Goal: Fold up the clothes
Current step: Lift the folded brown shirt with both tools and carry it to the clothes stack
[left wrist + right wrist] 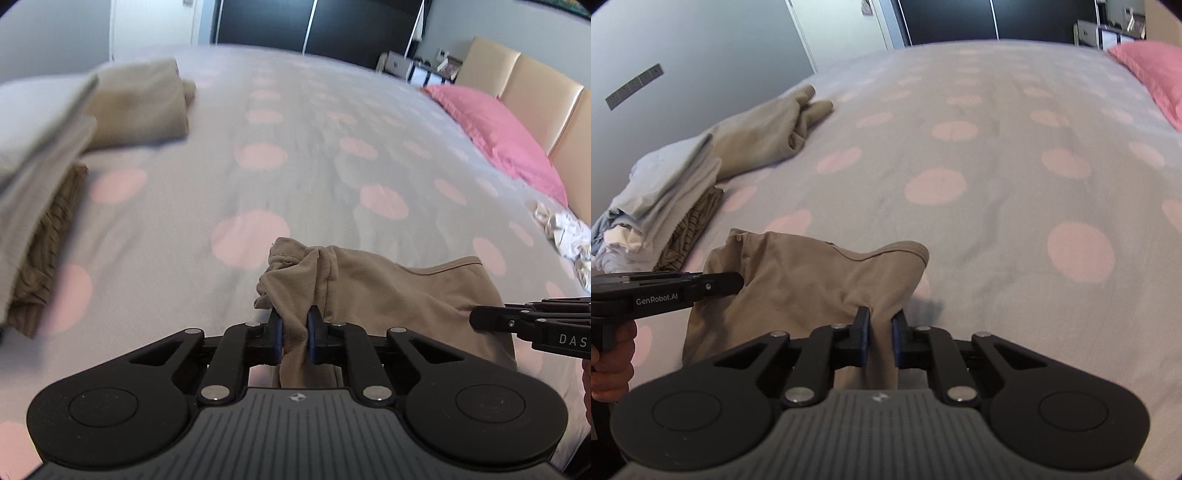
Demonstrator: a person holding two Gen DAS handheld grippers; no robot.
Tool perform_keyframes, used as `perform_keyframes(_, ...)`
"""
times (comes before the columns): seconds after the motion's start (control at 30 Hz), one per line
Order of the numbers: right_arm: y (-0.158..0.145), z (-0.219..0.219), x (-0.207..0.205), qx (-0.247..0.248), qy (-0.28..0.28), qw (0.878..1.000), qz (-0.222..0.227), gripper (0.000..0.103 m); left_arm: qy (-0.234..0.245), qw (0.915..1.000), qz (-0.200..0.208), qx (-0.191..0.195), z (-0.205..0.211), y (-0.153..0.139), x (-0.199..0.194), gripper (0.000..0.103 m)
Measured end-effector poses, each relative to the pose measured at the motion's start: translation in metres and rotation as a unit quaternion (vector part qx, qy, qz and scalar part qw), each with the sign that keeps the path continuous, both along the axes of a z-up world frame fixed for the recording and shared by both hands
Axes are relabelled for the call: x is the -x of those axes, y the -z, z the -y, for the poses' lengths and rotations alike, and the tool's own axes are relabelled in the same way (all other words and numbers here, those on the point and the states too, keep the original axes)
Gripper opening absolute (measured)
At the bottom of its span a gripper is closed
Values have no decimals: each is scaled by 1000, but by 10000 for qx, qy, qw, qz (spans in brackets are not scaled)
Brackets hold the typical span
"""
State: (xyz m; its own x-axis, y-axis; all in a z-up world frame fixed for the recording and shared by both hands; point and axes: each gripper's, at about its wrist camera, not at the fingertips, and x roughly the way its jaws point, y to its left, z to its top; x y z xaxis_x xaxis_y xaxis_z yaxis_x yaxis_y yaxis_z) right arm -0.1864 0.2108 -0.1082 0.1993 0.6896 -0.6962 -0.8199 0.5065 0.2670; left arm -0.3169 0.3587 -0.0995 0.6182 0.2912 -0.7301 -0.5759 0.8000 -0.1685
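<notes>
The left claw [295,332] is clamped on a bunched corner of the tan garment [388,291], cloth squeezed between its pads and trailing down under the claw. The right claw [880,332] is likewise pinched shut on another part of the same garment [812,284], near a hemmed edge. With a grip at each end, the cloth hangs spread between them just above the bed [314,147], which looks like a hold meant to open the piece out flat before a fold. In each view the other claw reaches in from the side, so the two are close together and the cloth between them sags rather than pulling taut

Further off, on the left side of the bed, sits a pile of clothes [665,206], pale pieces on top of a brown ribbed one, probably the finished stack. Beyond it lies a beige garment [764,136], loosely folded. To the right a crumpled white cloth [565,236] waits near the edge, and a pink pillow [498,129] rests against the headboard [532,81] at the far end
</notes>
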Motion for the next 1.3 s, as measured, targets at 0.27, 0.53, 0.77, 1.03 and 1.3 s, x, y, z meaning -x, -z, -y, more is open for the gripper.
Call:
perform_keyframes(0.27,-57,0,16,-576,-135,9969,518,13,-315,9961,526,-636,10,-56,17,10)
perform_keyframes(0.53,-129,-35,5,-1152,-292,9900,757,13,-811,9834,970,-1299,13,-117,30,10)
perform_keyframes(0.77,-198,-112,6,-1294,-800,9776,1452,13,-1287,9664,1339,-1774,9,-171,38,9)
perform_keyframes(1.03,-255,-219,12,-1429,-1666,9652,1421,13,-2102,9477,1723,-1671,-36,-214,50,9)
perform_keyframes(1.3,-293,-331,53,-1186,-2767,9398,1614,13,-2917,9248,2107,-1238,-81,-218,101,9)
